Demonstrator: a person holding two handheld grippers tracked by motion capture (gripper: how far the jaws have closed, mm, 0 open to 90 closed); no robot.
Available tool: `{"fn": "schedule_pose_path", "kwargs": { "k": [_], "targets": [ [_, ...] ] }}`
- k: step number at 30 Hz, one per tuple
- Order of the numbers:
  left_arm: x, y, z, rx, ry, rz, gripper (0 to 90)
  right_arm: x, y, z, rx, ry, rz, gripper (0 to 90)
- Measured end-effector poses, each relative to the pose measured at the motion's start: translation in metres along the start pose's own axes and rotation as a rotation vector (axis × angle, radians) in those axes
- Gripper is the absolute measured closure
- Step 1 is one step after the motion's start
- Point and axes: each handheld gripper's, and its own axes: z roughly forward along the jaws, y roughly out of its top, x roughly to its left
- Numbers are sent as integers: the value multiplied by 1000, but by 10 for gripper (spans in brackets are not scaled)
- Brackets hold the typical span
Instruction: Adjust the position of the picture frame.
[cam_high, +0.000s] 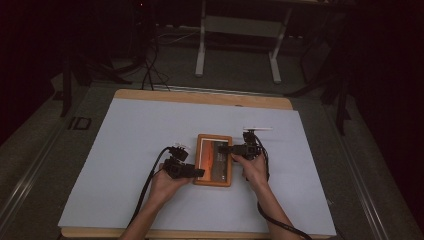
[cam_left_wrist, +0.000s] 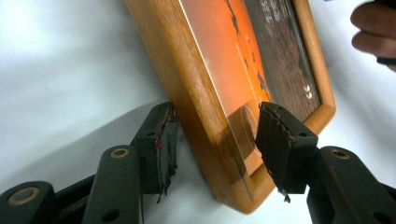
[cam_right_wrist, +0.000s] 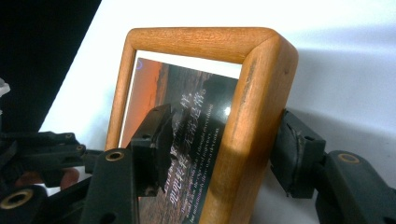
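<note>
Frame gripped from both sides on the white table

Jaws first: on my left gripper (cam_left_wrist: 212, 140), the two black serrated pads (cam_left_wrist: 280, 140) straddle the near corner of the wooden picture frame (cam_left_wrist: 196, 93). One sits on the glass face and the other just beside the outer edge, with a sliver of gap showing there, so I read this hold as closing rather than firmly clamped. My right gripper (cam_right_wrist: 224, 154) is clenched on the opposite rail, one pad pressed to the glass and the other against the frame's outer side.

From the high view, the frame (cam_high: 214, 160) lies near the middle of the table (cam_high: 125, 150), between my left gripper (cam_high: 197, 172) and my right gripper (cam_high: 227, 149). A small white strip (cam_high: 257, 129) rests just beyond the right gripper.

To handle the frame well, I judge that both holds should bite on the wood, not the glazing. The pane is smooth and glossy and will offer little friction, while the rounded, varnished rail could roll out of a shallow pinch. I would seat the left pads deeper over the corner before any lift, then raise both sides together so the frame stays level.

The wood is warm orange-brown with soft corners and scuffed dark marks along its edges. Behind the glass sits a print of orange sky and dark ground with pale lettering. A plain matte white sheet covers the table, with a bare wooden edge beyond.
</note>
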Motion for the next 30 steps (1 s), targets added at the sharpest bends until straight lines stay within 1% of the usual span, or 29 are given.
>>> {"fn": "schedule_pose_path", "kwargs": {
  "k": [2,4,5,7,10,12,14,15,17,19,20,22,24,25,26,27,28,30],
  "targets": [
    [-3,-1,2,3,-4,16,482,1,1,0,-2,-12,-7,412],
    [-1,-1,1,0,-13,20,483,3,1,0,-5,-32,-17,402],
    [-1,-1,2,-3,-17,22,483,4,0,-1,-9,-44,-32,401],
    [0,-2,1,-8,-23,28,482,7,-2,-3,-15,-62,-48,407],
    [1,-3,1,-8,-29,39,481,10,-7,-8,-27,-101,-99,415],
    [1,-3,-1,-18,-12,53,473,13,-11,-13,-36,-125,-143,424],
    [3,-3,-4,-22,4,55,474,17,-16,-19,-52,-167,-195,446],
    [5,-3,-5,-30,8,55,473,19,-19,-23,-63,-177,-223,457],
    [7,-4,-8,-45,-13,49,463,22,-23,-29,-78,-197,-276,474],
    [8,-5,-10,-54,-12,57,463,23,-27,-34,-99,-209,-312,509],
    [8,-5,-11,-59,-9,64,465,24,-28,-36,-106,-212,-322,520],
    [8,-5,-14,-75,0,79,469,24,-29,-38,-113,-233,-348,544],
    [8,-6,-18,-104,10,97,471,24,-28,-41,-135,-238,-354,577],
    [8,-6,-21,-128,21,111,480,23,-28,-42,-147,-240,-358,594],
    [7,-8,-28,-174,30,140,485,23,-28,-43,-149,-246,-359,613],
    [7,-8,-28,-174,30,140,485,23,-28,-43,-149,-246,-359,613],
    [7,-8,-30,-185,29,143,485,23,-28,-45,-162,-250,-363,641],
    [5,-10,-37,-231,35,166,487,23,-27,-46,-171,-251,-366,664]
  ]
}}
